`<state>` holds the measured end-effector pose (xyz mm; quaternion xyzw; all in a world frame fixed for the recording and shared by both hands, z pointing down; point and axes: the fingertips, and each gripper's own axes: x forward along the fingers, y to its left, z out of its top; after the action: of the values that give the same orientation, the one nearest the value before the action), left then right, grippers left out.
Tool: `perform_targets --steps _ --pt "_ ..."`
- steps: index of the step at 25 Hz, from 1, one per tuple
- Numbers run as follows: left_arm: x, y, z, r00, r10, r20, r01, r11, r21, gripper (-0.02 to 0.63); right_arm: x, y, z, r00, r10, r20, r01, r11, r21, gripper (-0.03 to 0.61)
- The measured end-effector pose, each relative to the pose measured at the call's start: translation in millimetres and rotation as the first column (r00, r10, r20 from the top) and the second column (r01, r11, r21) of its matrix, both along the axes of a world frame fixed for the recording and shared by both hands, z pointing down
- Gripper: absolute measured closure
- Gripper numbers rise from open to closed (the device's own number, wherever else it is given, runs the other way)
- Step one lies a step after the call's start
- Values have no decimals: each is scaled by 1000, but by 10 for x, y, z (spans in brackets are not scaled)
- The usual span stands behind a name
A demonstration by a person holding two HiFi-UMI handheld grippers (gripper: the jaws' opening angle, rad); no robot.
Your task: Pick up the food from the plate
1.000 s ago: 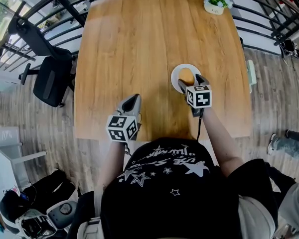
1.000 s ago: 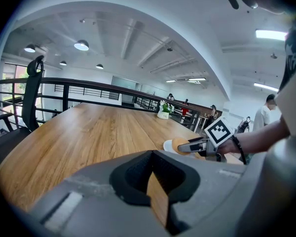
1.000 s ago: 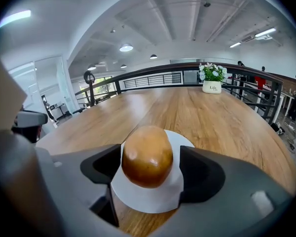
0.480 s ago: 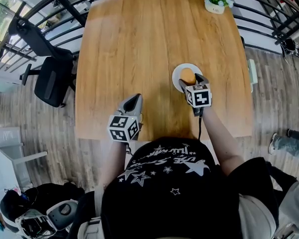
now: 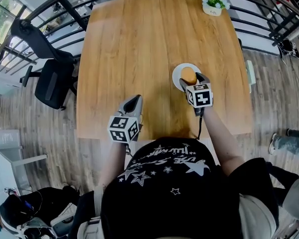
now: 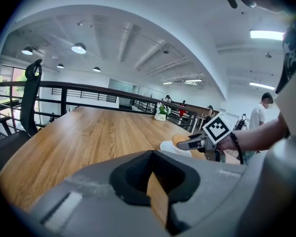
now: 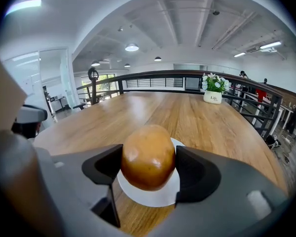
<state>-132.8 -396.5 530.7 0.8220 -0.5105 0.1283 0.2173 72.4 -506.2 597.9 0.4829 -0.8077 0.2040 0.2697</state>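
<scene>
A round golden-brown bread roll sits over a small white plate on the right half of the wooden table. My right gripper has its jaws on either side of the roll, both pads touching its flanks, with the plate showing beneath. Whether the roll still rests on the plate I cannot tell. My left gripper hovers over the table's near edge to the left, its fingers together with nothing in them. From it I see the right gripper at the roll.
A white pot with a green plant stands at the table's far right corner. A black office chair stands left of the table. A dark railing runs behind and beside the table. A person stands at the far right.
The right gripper has closed in a little around the roll and its pads now touch it. The left gripper has stayed in place.
</scene>
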Motion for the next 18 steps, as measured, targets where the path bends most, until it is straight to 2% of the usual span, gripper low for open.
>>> perform_targets --steps 18 --pt "-131 685 -73 999 37 -23 -37 999 17 612 -34 733 -318 999 40 -9 -40 998 38 242"
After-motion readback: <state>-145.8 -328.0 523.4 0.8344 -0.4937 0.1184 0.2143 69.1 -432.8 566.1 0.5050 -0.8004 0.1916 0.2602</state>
